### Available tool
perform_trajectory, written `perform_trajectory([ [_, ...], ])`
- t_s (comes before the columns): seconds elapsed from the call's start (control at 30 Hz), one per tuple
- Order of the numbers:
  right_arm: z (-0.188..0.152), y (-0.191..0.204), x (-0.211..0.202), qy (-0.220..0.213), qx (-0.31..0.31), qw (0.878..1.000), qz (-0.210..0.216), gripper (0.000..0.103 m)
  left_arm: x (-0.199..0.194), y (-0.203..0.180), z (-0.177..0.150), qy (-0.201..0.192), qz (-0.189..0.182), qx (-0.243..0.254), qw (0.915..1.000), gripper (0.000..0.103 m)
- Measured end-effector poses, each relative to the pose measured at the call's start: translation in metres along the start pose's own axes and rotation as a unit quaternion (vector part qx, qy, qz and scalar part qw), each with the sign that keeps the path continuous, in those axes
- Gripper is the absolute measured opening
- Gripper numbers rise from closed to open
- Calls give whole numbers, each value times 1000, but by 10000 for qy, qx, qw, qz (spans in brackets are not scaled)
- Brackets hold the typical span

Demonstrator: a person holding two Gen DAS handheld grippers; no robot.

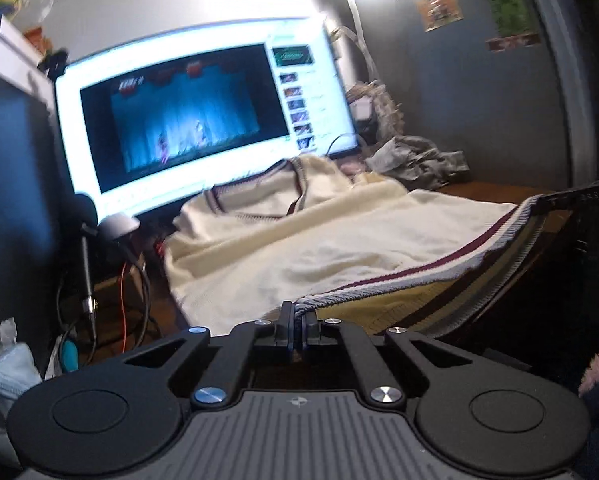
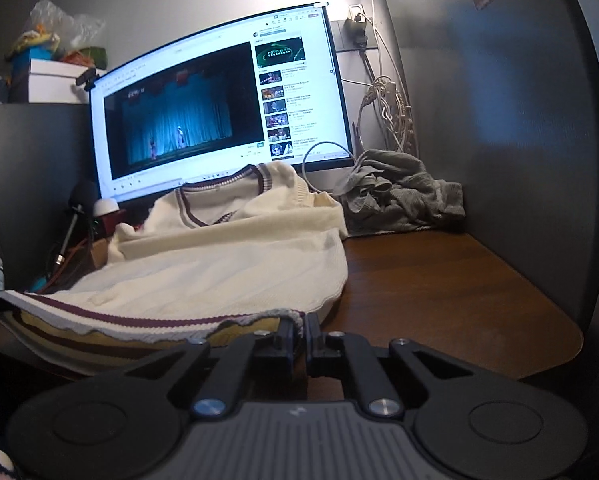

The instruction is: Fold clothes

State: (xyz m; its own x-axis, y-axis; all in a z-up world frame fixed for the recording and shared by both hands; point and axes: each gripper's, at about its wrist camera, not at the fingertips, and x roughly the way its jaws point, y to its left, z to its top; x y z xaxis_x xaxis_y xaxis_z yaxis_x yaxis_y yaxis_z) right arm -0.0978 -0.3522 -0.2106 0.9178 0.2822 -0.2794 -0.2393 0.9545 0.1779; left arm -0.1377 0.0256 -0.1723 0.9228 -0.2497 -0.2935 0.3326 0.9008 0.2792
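A cream knit sweater (image 1: 299, 240) with a maroon and grey striped hem lies spread on the brown desk (image 2: 439, 292), its V-neck toward the monitor. My left gripper (image 1: 298, 312) is shut on the hem at the sweater's near left corner. The hem runs right from there to the other gripper's black body at the right edge of the left wrist view. My right gripper (image 2: 299, 324) is shut on the hem of the sweater (image 2: 227, 268) at its near right corner. Between the two grips the hem is lifted off the desk, and the yellowish inside shows under it.
A lit monitor (image 2: 219, 108) stands behind the sweater. A crumpled grey garment (image 2: 399, 196) lies at the back right by a grey wall (image 2: 519, 140). Cables (image 1: 131, 300) and a microphone stand sit left of the sweater. Boxes (image 2: 55, 80) top a cabinet at the left.
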Motion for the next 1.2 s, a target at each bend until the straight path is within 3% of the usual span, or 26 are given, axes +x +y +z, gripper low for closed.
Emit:
perform_trajectory([
  [0.1,-6,-8,-4,-132,153,9998,56,4,-5,-5,-12,-203,-264,344,9989,3],
  [0.23,-13,-19,-10,-182,257,9995,80,7,-5,-10,-23,-177,-461,660,9966,5],
  [0.33,-16,-25,-17,-165,252,9995,134,21,-7,-13,-24,-186,-503,825,9952,10],
  [0.4,-16,-27,-21,-148,202,9996,154,24,-7,-16,-22,-159,-522,937,9941,15],
  [0.5,-9,-16,-26,-34,-466,9989,105,25,-5,-22,-20,-129,-539,1212,9911,32],
  [0.57,-4,-2,-27,56,-1112,9938,23,25,-3,-28,-19,-89,-547,1431,9881,33],
  [0.73,2,31,-21,242,-2671,9630,-279,27,5,-39,-19,50,-514,1954,9794,33],
  [0.9,-6,52,-17,432,-4025,9128,-532,32,5,-44,-20,154,-422,2277,9727,34],
  [0.93,-9,54,-16,477,-4190,9053,-519,32,6,-45,-20,159,-409,2322,9717,34],
  [1.1,-16,69,-8,495,-4512,8905,-297,32,13,-52,-17,159,-403,2585,9650,35],
  [1.2,-24,78,-4,423,-4985,8652,-349,32,18,-58,-14,140,-462,2845,9575,35],
])
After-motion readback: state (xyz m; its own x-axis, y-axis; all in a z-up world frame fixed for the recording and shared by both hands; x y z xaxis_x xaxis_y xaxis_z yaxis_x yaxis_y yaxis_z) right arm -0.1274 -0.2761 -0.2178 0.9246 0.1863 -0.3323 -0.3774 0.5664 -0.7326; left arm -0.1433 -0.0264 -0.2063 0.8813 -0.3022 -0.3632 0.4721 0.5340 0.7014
